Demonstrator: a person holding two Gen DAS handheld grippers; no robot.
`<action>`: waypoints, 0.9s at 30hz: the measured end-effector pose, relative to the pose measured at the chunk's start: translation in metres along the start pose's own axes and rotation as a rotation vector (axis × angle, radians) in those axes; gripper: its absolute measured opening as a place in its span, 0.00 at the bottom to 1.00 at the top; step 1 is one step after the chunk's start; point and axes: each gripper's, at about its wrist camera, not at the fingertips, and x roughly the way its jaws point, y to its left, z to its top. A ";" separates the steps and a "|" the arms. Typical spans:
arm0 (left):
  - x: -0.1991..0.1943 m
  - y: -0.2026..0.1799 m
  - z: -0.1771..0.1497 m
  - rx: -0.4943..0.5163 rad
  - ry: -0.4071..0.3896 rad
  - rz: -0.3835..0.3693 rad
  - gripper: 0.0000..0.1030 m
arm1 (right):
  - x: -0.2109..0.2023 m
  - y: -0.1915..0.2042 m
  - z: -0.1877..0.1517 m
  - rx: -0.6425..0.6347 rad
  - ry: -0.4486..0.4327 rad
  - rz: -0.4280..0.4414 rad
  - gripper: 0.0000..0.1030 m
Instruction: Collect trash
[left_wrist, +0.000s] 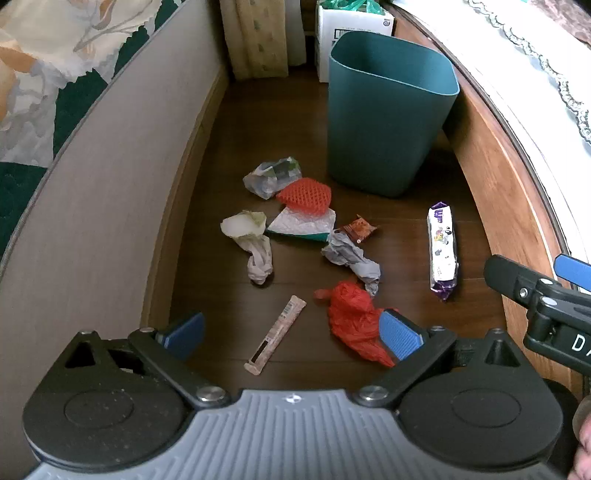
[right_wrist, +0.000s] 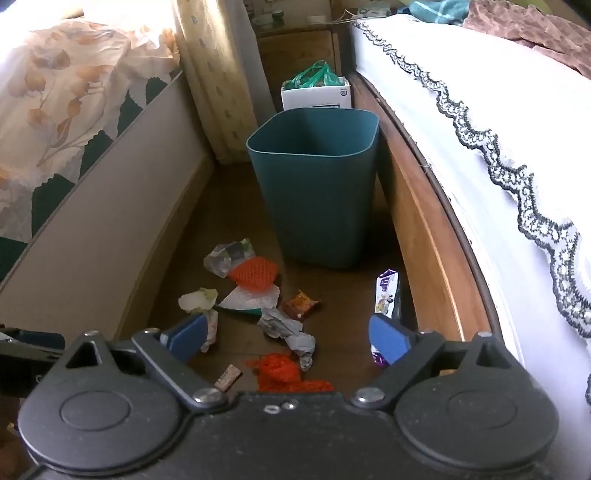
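Several pieces of trash lie on the dark wood floor in front of a teal bin (left_wrist: 388, 110) (right_wrist: 317, 184). Among them are a red plastic bag (left_wrist: 351, 317) (right_wrist: 280, 373), an orange foam net (left_wrist: 304, 194) (right_wrist: 253, 275), crumpled grey paper (left_wrist: 351, 258) (right_wrist: 286, 330), a purple snack wrapper (left_wrist: 442, 251) (right_wrist: 388, 291), a thin paper stick sleeve (left_wrist: 275, 334) (right_wrist: 228, 376) and a small orange packet (left_wrist: 360, 228) (right_wrist: 300, 303). My left gripper (left_wrist: 291, 334) hangs open above the floor, the stick sleeve between its fingers and the red bag by its right finger. My right gripper (right_wrist: 288, 338) is open too, above the grey paper, holding nothing.
A bed side panel (left_wrist: 110, 206) walls the left. A wooden bed frame (left_wrist: 498, 177) with a white lace-edged cover (right_wrist: 498, 155) walls the right. Behind the bin stand a white box (right_wrist: 317, 96) with green plastic and a curtain (right_wrist: 218, 81). My right gripper's body (left_wrist: 546, 306) shows at the left wrist view's right edge.
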 end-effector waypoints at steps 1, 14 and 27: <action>0.000 0.000 0.000 -0.002 0.000 -0.001 0.98 | 0.000 0.000 0.000 -0.001 0.000 0.000 0.92; 0.000 -0.005 -0.001 -0.008 -0.004 -0.006 0.98 | 0.002 -0.001 0.000 -0.002 0.015 0.006 0.88; -0.002 -0.003 0.000 -0.016 -0.002 -0.020 0.98 | 0.002 -0.003 -0.001 0.007 0.022 0.016 0.87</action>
